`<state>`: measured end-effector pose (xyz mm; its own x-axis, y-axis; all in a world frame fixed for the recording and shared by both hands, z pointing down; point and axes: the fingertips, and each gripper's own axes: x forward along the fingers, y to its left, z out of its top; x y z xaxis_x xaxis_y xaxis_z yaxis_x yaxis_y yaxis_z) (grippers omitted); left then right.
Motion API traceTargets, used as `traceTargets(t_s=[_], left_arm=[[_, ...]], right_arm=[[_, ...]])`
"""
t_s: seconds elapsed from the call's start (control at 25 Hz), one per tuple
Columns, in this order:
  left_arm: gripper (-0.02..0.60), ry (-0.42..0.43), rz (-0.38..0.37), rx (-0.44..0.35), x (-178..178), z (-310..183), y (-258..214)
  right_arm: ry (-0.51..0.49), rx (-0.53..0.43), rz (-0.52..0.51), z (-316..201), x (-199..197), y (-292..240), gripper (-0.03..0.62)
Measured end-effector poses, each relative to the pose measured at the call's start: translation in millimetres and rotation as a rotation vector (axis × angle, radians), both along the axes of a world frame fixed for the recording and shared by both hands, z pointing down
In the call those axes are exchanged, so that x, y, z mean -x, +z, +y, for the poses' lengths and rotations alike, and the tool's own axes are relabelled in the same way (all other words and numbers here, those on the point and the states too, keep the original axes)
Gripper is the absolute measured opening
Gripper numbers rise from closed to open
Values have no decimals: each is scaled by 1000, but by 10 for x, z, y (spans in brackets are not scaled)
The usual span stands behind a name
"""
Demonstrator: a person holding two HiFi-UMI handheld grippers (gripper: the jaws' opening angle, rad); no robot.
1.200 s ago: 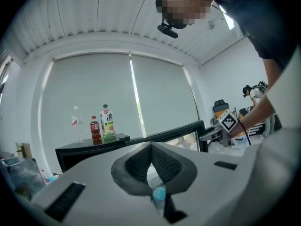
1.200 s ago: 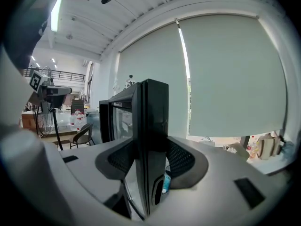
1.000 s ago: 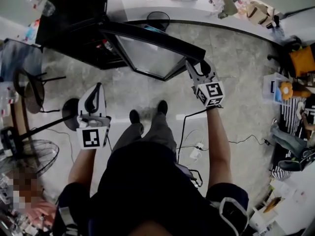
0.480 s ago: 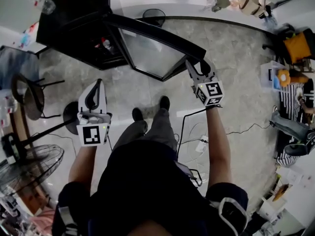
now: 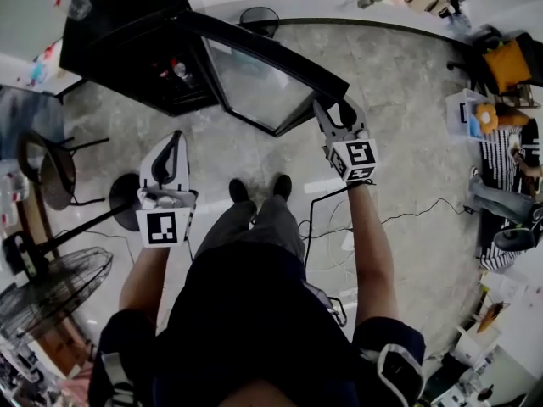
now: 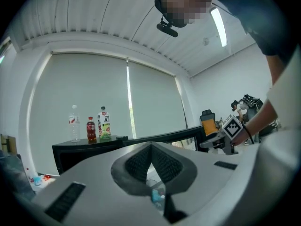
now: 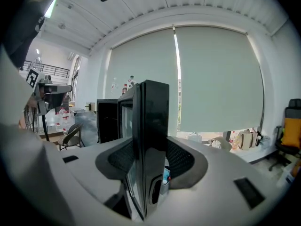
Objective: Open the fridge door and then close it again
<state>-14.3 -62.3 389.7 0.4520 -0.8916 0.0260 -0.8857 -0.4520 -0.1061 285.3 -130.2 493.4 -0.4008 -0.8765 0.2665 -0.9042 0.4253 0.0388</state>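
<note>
Pale roller blinds (image 7: 211,74) drawn over wide windows straight ahead of the right jaws, with an orange chair (image 7: 292,131) far to their right. Above the left jaws, ribbed white ceiling (image 6: 94,18) and 1 strip light (image 6: 218,27). Below, grey stone-look floor (image 5: 407,100) — floor fan (image 5: 51,287) and dark chair (image 5: 47,164) out left of the left jaws.

Floor fan (image 5: 51,288), chair (image 5: 49,166), three bottles (image 6: 91,130)

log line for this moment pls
fridge door: open | right tongs: clamped on door edge | left tongs: shut, empty
</note>
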Motion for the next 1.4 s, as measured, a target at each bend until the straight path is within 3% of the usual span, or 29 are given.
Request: traceTargets(t_s=[0.36, 0.76, 1.4], left_arm=[[23, -24, 8, 5, -245, 153, 13], [23, -97, 8, 4, -412, 453, 32], [23, -191, -7, 0, -285, 1084, -11]], right_arm=[[17, 1, 2, 250, 110, -23, 212], [-55, 3, 15, 565, 302, -36, 212], [-167, 13, 43, 1105, 779, -29, 204]])
